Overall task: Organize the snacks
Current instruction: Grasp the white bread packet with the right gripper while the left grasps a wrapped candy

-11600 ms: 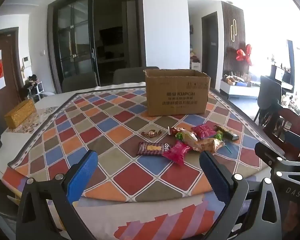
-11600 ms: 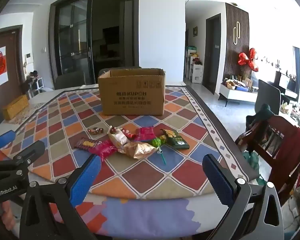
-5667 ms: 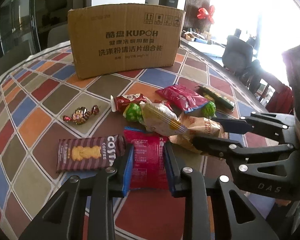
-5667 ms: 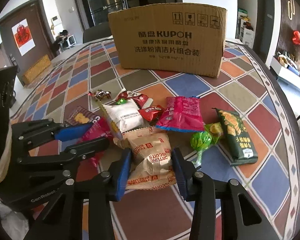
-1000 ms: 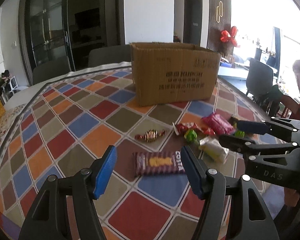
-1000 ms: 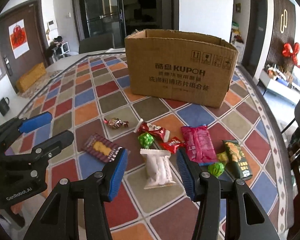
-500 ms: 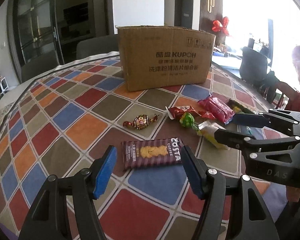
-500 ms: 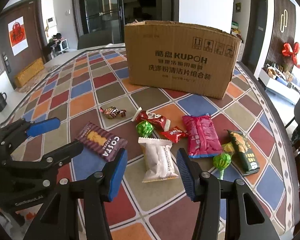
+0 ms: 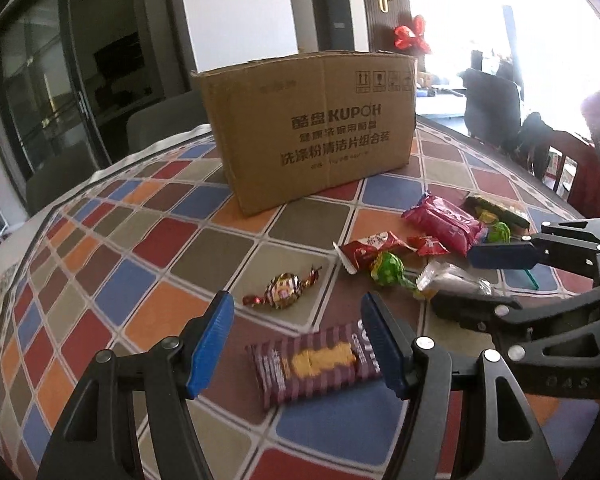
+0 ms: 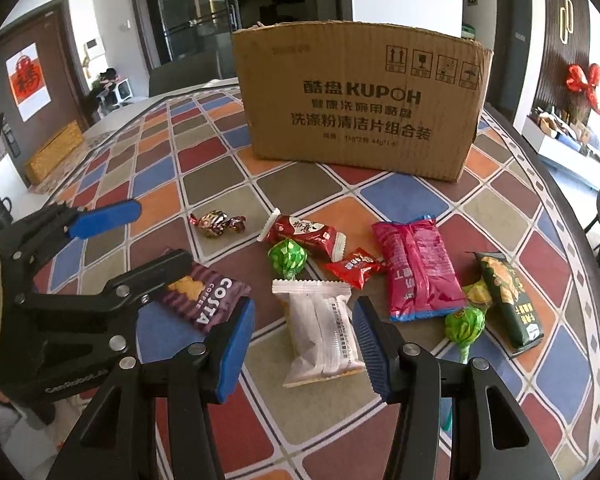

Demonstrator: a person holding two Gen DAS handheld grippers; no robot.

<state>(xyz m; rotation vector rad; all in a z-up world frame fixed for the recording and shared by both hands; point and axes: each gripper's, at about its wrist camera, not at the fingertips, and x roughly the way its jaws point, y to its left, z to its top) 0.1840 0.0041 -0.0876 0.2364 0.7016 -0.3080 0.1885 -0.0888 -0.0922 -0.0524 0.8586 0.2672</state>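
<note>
Between spread left gripper (image 9: 298,344) fingers, Costa packet (image 9: 316,364), untouched.

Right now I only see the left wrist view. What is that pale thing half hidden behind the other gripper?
Observer: The right wrist view shows a white packet lying flat between the fingers of the open right gripper.
Operator: And the brown packet in front, what is printed on it?
Observer: Seen from the right wrist, its white letters read COSTA COFFEE.
Operator: Is anything off to the far left?
Observer: Yes, a gold box sits near the table's far left edge.
</note>
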